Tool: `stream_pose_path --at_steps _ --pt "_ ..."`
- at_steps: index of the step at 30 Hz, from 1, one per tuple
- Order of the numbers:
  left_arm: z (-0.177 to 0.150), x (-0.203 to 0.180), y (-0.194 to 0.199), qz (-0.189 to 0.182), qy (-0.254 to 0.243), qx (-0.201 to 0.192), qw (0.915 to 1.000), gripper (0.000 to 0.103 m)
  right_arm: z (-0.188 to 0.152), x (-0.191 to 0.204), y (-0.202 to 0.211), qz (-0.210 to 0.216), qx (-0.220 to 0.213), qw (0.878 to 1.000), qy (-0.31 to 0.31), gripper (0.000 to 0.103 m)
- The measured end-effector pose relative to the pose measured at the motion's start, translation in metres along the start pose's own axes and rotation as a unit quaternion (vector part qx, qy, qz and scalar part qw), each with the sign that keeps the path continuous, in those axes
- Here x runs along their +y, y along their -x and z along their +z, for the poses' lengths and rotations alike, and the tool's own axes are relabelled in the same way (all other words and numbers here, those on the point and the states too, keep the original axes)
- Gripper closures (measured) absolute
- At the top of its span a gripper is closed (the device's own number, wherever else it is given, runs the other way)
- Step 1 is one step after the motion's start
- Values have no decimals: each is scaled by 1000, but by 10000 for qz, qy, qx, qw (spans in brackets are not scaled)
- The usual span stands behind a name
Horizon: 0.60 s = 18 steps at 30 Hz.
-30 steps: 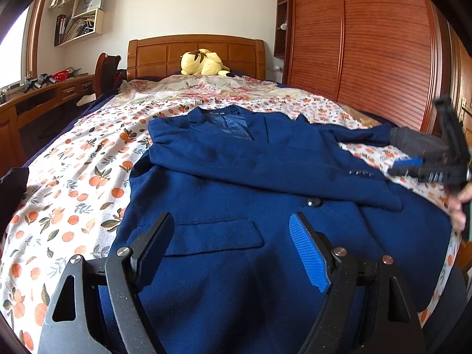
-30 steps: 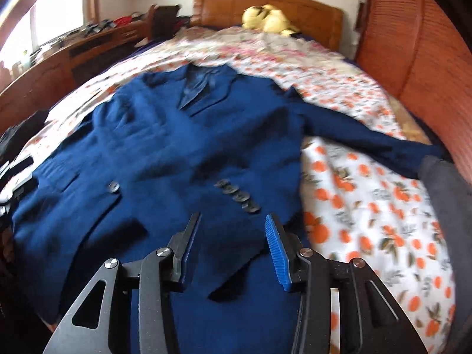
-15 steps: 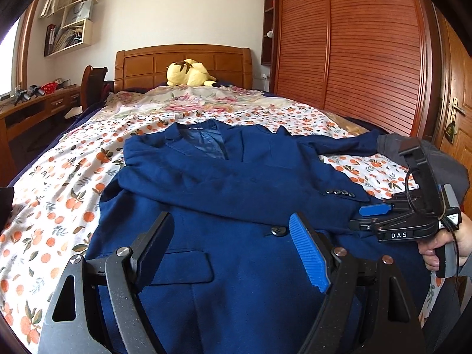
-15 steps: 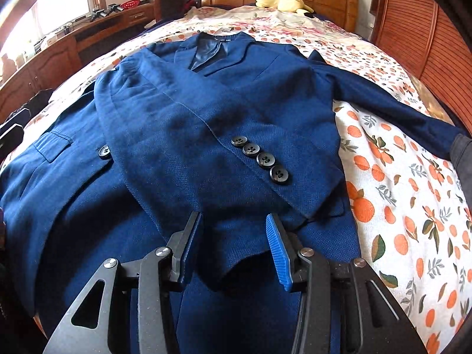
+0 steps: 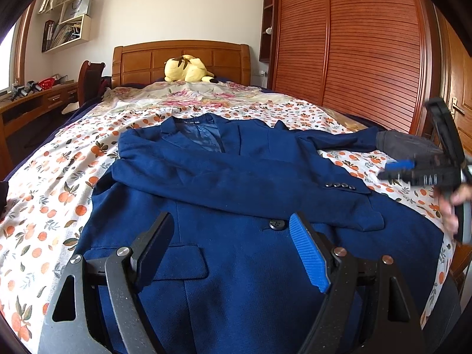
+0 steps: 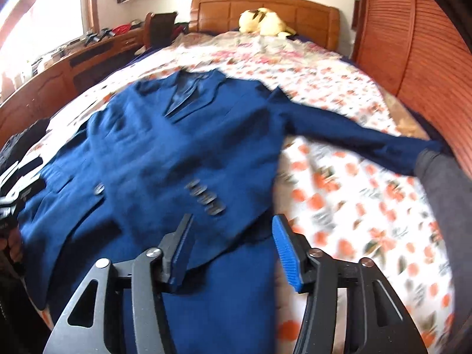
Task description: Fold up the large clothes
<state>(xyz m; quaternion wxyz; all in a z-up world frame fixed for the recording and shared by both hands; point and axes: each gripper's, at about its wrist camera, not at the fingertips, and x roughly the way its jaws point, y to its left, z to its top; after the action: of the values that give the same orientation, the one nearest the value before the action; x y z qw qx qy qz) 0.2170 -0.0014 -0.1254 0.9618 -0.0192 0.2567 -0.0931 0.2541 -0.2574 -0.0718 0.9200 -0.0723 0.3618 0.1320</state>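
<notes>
Since the earlier frame, the right gripper [image 6: 233,247] has drawn back, its empty jaws opening above the sleeve cuff. A navy woven suit jacket [image 5: 236,177] fills mid-frame on the orange-print bedsheet [image 5: 50,194], one sleeve folded across. Soft, fairly heavy cloth, best pinched at hem or shoulder; the left gripper [image 5: 230,250] hovers wide, empty.

A wooden-framed bed [image 5: 180,59] carries an orange-print sheet [image 5: 53,183]. Directly on it lie a navy blazer [image 5: 236,177] spread face up with 1 sleeve folded across its chest, and a yellow plush toy [image 5: 188,69] by the headboard.
</notes>
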Motion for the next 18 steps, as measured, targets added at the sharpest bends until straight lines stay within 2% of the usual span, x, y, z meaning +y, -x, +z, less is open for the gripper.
stream_pose_path --at_steps 3,8,10,15,18 --pt "-1 -1 0 -3 -11 7 10000 22 16 -30 -1 -276 -57 9995 -122 36" --pt "-2 -2 -2 4 -6 45 10000 22 42 -89 -21 -929 41 9948 -408 35" --pt "-2 -2 -3 13 -14 65 10000 22 49 -109 -36 -1327 137 9904 -364 35" --pt "-4 -4 -4 11 -58 91 9999 22 65 -143 -76 -1753 479 9817 -566 35" --pt "-4 -4 -6 0 -56 119 9999 22 70 -152 -97 -1848 654 9785 -646 35"
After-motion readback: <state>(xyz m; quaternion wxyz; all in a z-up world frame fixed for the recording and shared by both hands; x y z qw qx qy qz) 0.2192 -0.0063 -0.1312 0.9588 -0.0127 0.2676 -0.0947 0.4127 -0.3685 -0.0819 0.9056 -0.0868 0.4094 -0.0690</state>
